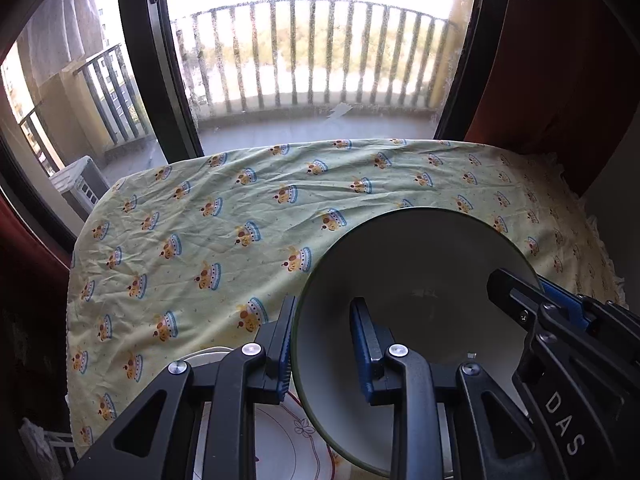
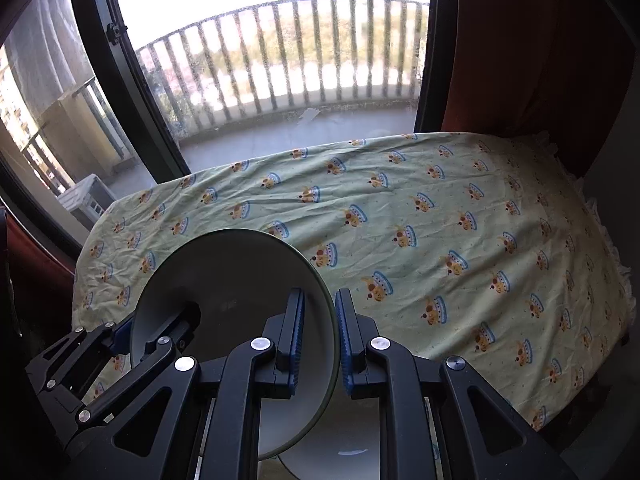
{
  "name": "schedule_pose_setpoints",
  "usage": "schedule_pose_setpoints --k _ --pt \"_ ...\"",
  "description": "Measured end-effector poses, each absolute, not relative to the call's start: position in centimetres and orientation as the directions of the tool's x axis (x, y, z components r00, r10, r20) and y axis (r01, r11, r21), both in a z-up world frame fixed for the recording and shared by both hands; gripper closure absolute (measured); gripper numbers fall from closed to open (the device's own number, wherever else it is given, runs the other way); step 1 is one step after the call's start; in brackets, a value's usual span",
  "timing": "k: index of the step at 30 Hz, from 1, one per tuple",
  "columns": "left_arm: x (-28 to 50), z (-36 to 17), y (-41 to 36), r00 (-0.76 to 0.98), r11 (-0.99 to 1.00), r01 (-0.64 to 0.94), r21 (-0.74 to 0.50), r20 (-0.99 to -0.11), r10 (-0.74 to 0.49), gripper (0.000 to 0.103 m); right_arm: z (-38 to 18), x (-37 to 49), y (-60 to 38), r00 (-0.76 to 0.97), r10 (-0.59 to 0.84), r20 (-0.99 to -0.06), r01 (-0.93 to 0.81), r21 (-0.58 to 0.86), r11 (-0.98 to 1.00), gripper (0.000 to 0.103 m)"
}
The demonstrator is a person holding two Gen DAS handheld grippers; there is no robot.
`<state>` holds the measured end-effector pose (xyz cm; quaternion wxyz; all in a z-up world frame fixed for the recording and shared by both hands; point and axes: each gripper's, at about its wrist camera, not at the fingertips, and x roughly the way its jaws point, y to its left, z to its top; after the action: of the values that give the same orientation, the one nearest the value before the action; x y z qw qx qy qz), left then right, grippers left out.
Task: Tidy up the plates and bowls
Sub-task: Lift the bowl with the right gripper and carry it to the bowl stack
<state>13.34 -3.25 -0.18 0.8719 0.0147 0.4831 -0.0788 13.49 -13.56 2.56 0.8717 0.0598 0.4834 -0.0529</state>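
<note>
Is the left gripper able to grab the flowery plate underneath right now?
Probably not: the left gripper straddles the bowl's rim, and the bowl covers much of the plate.

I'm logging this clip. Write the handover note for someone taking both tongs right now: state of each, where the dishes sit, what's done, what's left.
Left tongs: straddling the near-left rim of the bowl, one finger outside, one inside; a gap shows, so not firmly clamped.
Right tongs: straddling the bowl's right rim, pads close to it; contact unclear.
Bowl: white with a green edge, held tilted between both tongs above the near edge of the patterned tablecloth.
Below: a white plate with a red line pattern, partly hidden by the tongs.
Done: bowl picked up by two tongs.
Left: set the bowl down; probably onto the dishes beneath.
</note>
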Motion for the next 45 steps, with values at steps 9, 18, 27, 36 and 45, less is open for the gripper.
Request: schedule_pose_setpoints --k 9,18,27,36,45 --pt "9.9 -1.5 -6.5 0.495 0.994 0.097 -0.049 -0.864 -0.091 0.079 1.4 10.2 -17.3 0.499 0.004 -0.867 0.095 0.059 0.994 0.084" --pt "7.4 -3.0 -8.4 0.475 0.998 0.039 -0.05 -0.878 -0.063 0.079 -0.1 7.8 -19.9 0.477 0.044 -0.878 0.04 0.072 0.997 0.084" --pt "6.6 -4.8 -9.1 0.456 0.999 0.015 -0.038 -0.889 -0.041 0.079 -2.3 7.1 -20.8 0.435 0.068 -0.898 0.01 0.08 0.997 0.084" --pt "7.4 -5.6 -8.6 0.443 1.0 -0.008 -0.018 -0.897 -0.013 0.079 -3.4 8.0 -20.2 0.406 0.077 -0.911 -0.013 0.078 0.997 0.084" --pt "8.2 -7.5 -7.9 0.377 0.998 -0.04 -0.053 -0.926 -0.034 0.079 -4.4 8.9 -19.1 0.396 0.054 -0.917 -0.05 0.038 0.998 0.084"
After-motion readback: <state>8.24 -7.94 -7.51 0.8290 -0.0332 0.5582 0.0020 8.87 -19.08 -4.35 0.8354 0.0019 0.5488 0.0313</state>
